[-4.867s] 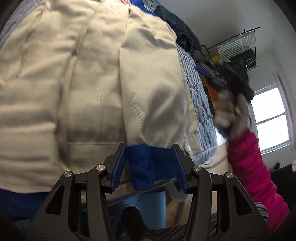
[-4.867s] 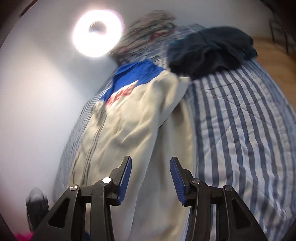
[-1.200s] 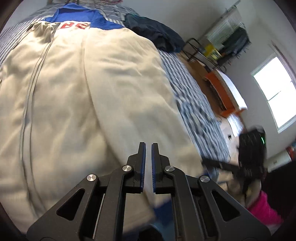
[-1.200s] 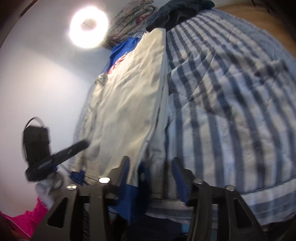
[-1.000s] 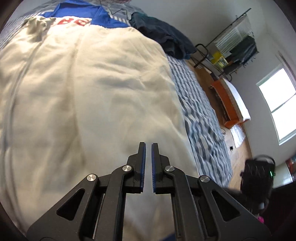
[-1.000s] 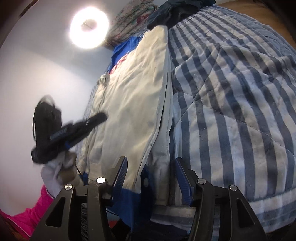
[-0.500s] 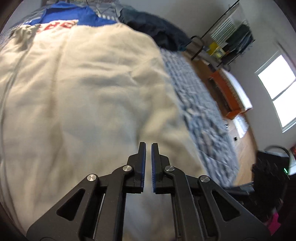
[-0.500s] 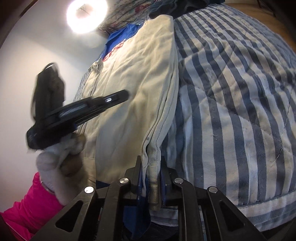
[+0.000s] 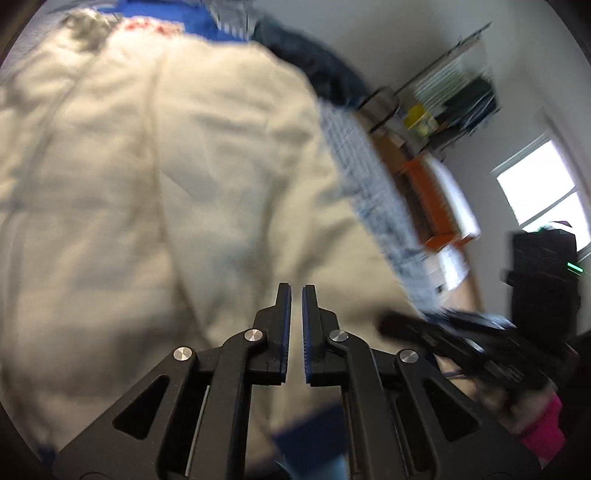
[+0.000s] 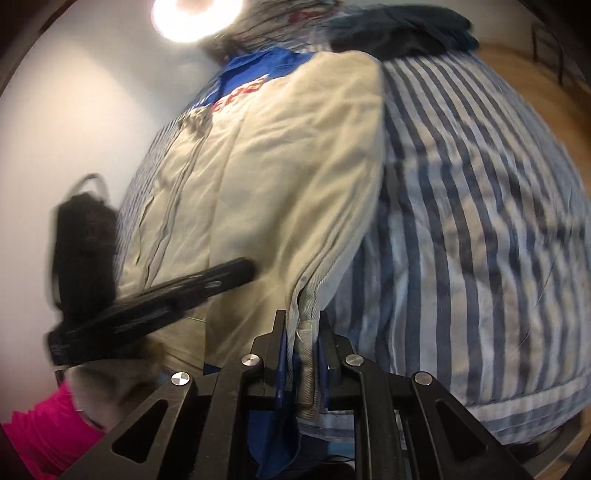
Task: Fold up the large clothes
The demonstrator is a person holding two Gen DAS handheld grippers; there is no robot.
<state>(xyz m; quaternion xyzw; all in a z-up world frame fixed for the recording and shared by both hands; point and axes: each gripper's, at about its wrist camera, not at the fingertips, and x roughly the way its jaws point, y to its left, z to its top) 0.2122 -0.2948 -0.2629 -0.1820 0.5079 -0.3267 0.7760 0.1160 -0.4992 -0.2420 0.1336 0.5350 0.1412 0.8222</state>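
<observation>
A large cream jacket (image 9: pixel 192 177) with a blue collar and red lettering lies lengthwise on the striped bed; it also shows in the right wrist view (image 10: pixel 280 192). My right gripper (image 10: pixel 301 328) is shut on the jacket's near hem at its right edge, cream and blue cloth pinched between the jaws. My left gripper (image 9: pixel 296 295) is shut with nothing between its fingers, hovering over the jacket's lower part. The left gripper also appears in the right wrist view (image 10: pixel 173 291), blurred, reaching over the jacket from the left.
The blue and white striped duvet (image 10: pixel 480 221) covers the bed. A dark garment (image 10: pixel 399 33) lies at the far end. A clothes rack (image 9: pixel 450 103), an orange bench (image 9: pixel 432 199) and a window (image 9: pixel 543 192) stand to the right.
My right gripper closed on the jacket's hem and now holds it. My left gripper stayed shut and moved over the jacket toward its right side.
</observation>
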